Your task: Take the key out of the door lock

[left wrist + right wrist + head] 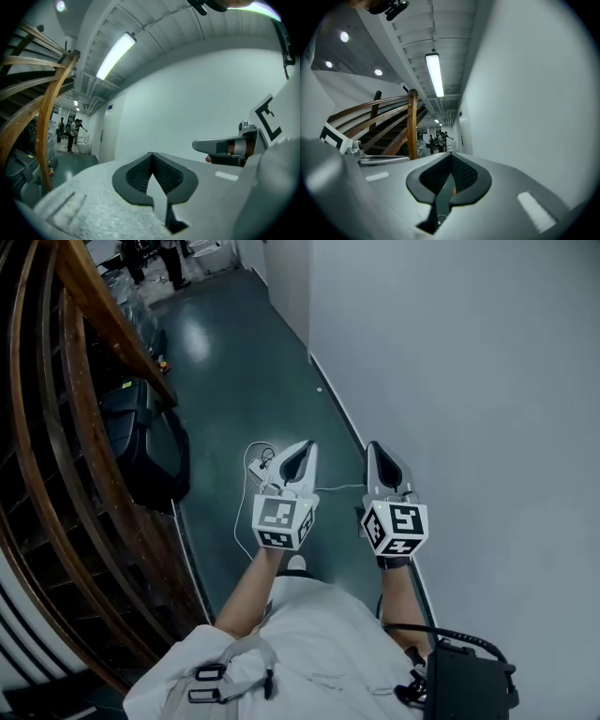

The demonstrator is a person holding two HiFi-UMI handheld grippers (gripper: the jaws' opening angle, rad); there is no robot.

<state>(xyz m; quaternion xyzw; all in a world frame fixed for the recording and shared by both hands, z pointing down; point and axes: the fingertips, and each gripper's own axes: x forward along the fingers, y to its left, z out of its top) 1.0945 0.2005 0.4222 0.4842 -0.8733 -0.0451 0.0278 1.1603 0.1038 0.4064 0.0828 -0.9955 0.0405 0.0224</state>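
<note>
No door lock or key shows in any view. In the head view my left gripper [302, 451] and my right gripper [380, 454] are held side by side at waist height, pointing forward along a corridor beside a plain white wall [469, 381]. Both are shut, and nothing is between the jaws. In the left gripper view the ribbed pads [161, 173] meet at the tip of the left gripper [152, 157], with the right gripper [225, 146] alongside. The right gripper view likewise shows the right gripper [451, 157] with its pads together.
A curved wooden stair railing [84, 427] runs along the left, with a black bag [150, 446] at its foot. A white cable and a small device [261, 463] lie on the dark green floor [234, 362]. People [72, 133] stand far down the corridor.
</note>
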